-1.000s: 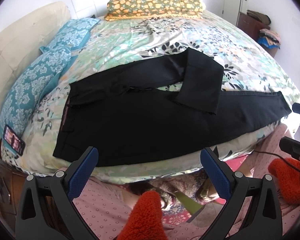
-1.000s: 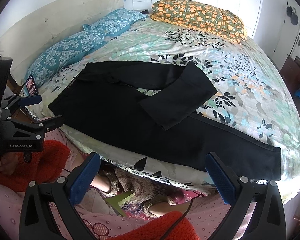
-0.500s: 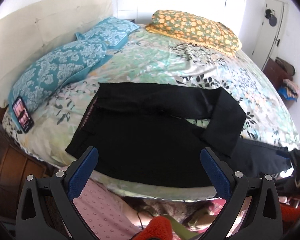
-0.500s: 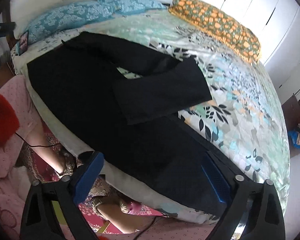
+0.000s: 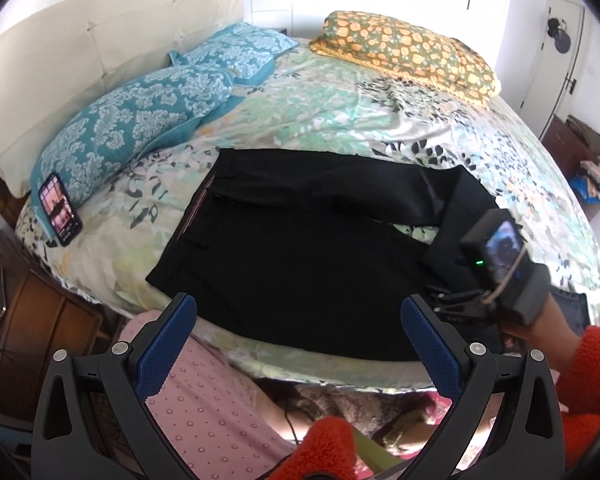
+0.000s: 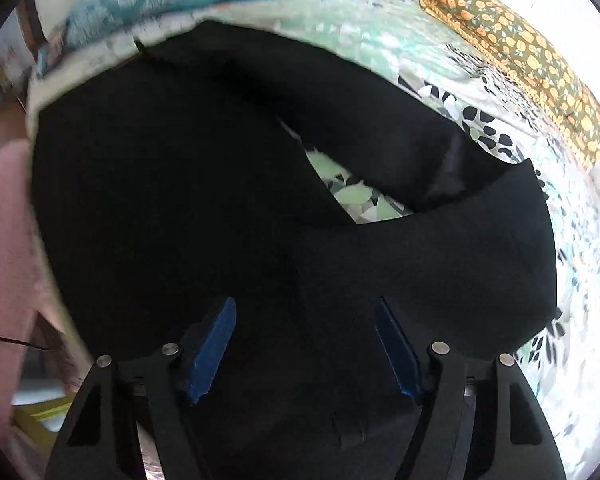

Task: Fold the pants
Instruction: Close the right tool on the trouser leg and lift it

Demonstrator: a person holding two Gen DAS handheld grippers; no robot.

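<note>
A: Where do we stand with the pants [image 5: 300,248]?

B: They lie flat on the bed [image 5: 340,116], straight ahead of our left gripper [image 5: 298,336], waistband off to its left. The far leg is already doubled back on itself; the near leg runs out to the right, unfolded as far as we can see.

A: So which step are we in?

B: We judge it to be the reach for the near leg. Our right gripper [image 6: 305,344] hovers low over the black cloth, the fabric filling everything ahead of it. Its fingers [image 6: 212,344] are partly spread with nothing between them. We cannot tell whether the tips touch the cloth.

A: And the left?

B: Jaws wide, empty, hanging short of the bed's near edge, with the pants just beyond its fingertips.

A: What does the next move call for?

B: We would likely bring the right gripper onto an edge of the near leg, pinch a single layer, and carry it back toward the waistband. The left probably needs to move in and pin the fabric near the hip so the cloth does not slide.

A: Anything nearby to mind?

B: A phone [image 5: 59,210] lies well left of the left gripper, beside the teal pillow [image 5: 140,120].
</note>
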